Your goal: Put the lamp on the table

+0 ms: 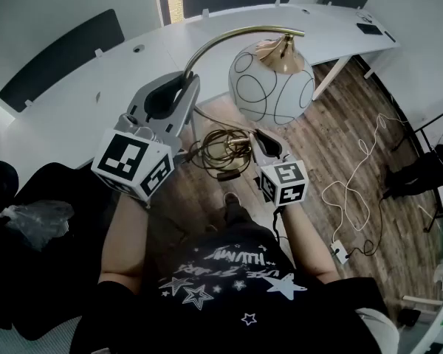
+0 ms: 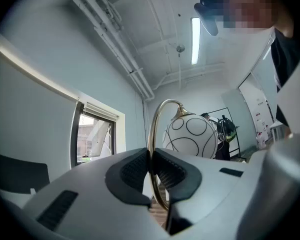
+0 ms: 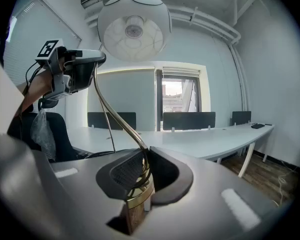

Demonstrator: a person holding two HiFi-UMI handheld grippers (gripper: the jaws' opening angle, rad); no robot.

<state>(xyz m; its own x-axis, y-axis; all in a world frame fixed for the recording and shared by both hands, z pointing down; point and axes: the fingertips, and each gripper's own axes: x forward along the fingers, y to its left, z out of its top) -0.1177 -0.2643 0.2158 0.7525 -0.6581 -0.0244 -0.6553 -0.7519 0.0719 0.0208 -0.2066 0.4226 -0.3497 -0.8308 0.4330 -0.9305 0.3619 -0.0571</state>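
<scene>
While a person holds the lamp [image 1: 229,41] in the air above the wooden floor [image 1: 340,139], short of the white tabletop [image 1: 81,87], the left tool [image 1: 179,87] is pinching its thin brass stem [image 2: 151,134] and the right tool [image 1: 269,144] is clamped low on it, by the base [image 3: 137,204]. The smooth stem could likely twist between the pads, swinging the heavy globe shade [image 1: 272,85] into the tabletop edge. The coiled cord [image 1: 221,150] hanging below might also snag.
</scene>
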